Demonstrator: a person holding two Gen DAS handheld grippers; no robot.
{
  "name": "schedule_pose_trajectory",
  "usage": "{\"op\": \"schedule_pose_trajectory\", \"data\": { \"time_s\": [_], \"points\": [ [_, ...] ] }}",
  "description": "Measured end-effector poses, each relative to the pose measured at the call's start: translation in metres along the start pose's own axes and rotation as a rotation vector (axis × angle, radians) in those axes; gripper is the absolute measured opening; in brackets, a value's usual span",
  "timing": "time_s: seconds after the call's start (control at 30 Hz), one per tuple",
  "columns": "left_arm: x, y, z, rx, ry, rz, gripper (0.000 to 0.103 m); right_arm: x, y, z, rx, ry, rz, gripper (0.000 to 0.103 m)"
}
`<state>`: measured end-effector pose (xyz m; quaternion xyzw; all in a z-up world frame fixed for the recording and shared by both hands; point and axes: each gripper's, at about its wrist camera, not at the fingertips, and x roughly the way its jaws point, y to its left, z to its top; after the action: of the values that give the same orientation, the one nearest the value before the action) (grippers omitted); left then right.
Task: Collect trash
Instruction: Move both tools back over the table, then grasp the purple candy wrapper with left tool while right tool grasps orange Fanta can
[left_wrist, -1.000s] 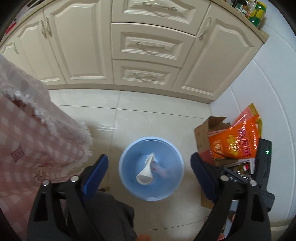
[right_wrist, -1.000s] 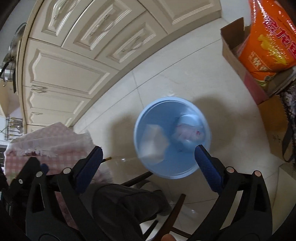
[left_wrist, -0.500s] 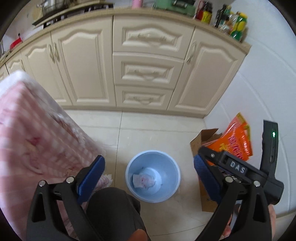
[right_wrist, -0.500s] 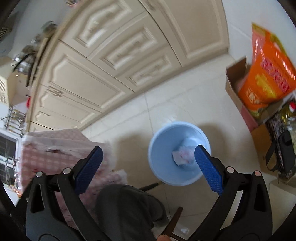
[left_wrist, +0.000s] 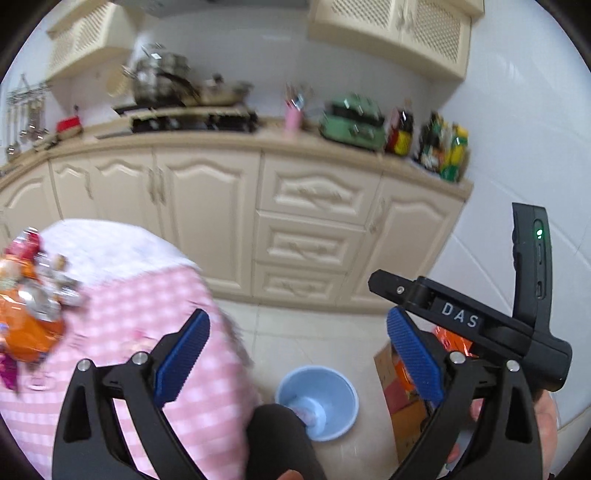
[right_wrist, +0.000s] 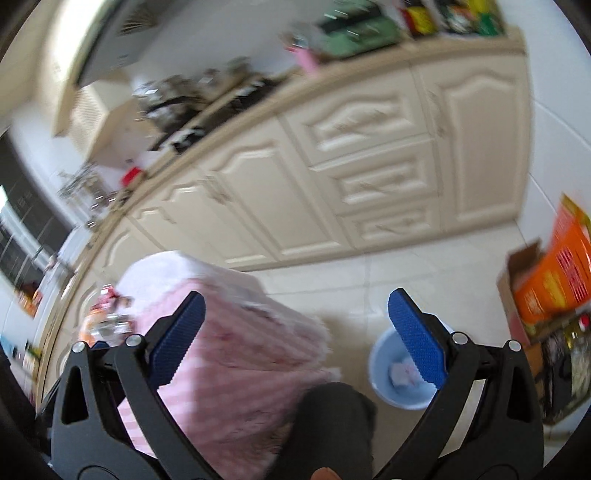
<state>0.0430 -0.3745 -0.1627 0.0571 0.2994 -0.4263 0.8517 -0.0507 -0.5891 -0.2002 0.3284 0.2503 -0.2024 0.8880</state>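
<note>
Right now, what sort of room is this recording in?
Most likely a home kitchen: cream base cabinets run under a countertop holding a stove with pots and sauce bottles. A pink checked tablecloth and a blue bin sit nearer.

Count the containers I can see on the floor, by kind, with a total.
Round light-blue plastic bin: 1
Open brown cardboard box: 1
Total: 2

a home kitchen: cream cabinets (left_wrist: 207, 206), what looks like a stove (left_wrist: 192, 120).
</note>
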Motion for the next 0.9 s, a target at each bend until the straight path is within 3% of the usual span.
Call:
{"op": "schedule_pose_trajectory", "data": {
  "time_s": [0.4,0.73,0.9],
  "points": [
    [-0.125,0.098,0.015,-0.081,-0.197,0.231,0.095,-0.028,0.158,-0.014,-0.227,-0.037,0.233,0.097],
    [-0.204,0.171,-0.001,-0.155,-0.259,0.489,0.096,-0.051,0.265,-0.057,-0.471,-0.098,0.363,0.097],
    [-0.222,0.204,-0.018,-0.208,-0.251,0.56,0.096,-0.045,0.298,-0.081,-0.574,-0.111,0.415,0.097]
  ]
}}
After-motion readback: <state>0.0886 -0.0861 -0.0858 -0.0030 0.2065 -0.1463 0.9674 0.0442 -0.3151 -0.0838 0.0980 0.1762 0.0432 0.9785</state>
